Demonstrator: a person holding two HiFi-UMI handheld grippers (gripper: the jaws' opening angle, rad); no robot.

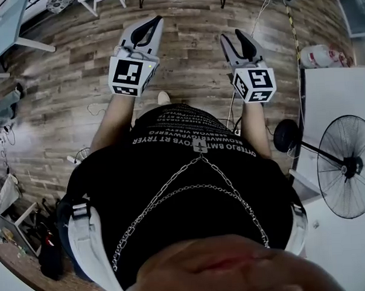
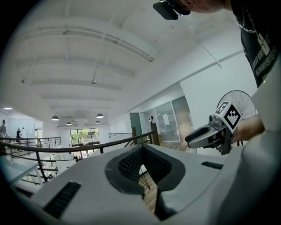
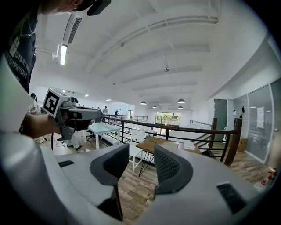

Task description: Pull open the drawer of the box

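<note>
Left gripper (image 1: 157, 19) held out over the wooden floor (image 1: 191, 69), jaws together, tips touching, nothing in them, right gripper (image 1: 233, 37) beside it, well apart, jaws spread and empty, standing fan (image 1: 347, 165) at the person's right, box and drawer in no view.

- The right gripper (image 3: 141, 151) is holding its two dark-padded jaws well apart, with nothing sitting between them.
- A wood-plank floor (image 3: 136, 193) is showing through the gap.
- A black railing (image 3: 184, 128) is running across beyond the jaws, with a wooden table (image 3: 160, 144), a white chair (image 3: 137, 135) and a white table (image 3: 102, 128) standing near it.
- At the left, a hand (image 3: 37, 125) is holding the left gripper (image 3: 99, 115) level.
</note>
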